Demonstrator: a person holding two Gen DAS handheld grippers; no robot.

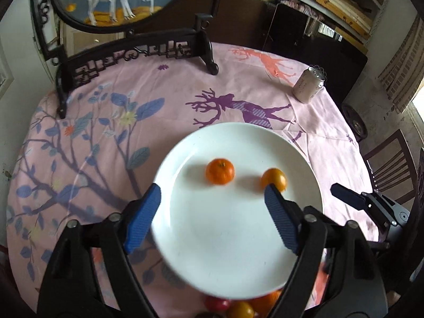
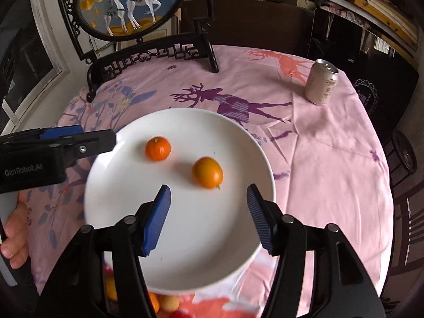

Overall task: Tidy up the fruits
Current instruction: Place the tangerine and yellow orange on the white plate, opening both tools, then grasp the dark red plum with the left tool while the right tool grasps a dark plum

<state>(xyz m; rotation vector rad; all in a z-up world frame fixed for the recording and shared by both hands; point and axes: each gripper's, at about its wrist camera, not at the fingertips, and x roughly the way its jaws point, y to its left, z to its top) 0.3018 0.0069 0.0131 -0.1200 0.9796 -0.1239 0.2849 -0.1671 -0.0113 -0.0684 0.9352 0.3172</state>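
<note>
Soft daylight lit both pictures, each fruit dropped a faint shadow toward nine o'clock on the bright white plate [image 1: 238, 238], whose near rim looked smeared, while the round lens bent the table edge [image 2: 371, 159] and left dark corners all around.

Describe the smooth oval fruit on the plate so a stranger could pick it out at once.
Start at the pink printed tablecloth and find the big white plate on it. Two orange fruits lie on the plate; take the one nearer the drink can. This oval fruit is smooth, yellow-orange and egg-shaped, while its neighbour, the round fruit, is deeper orange, flatter and has a small stem dimple.
</note>
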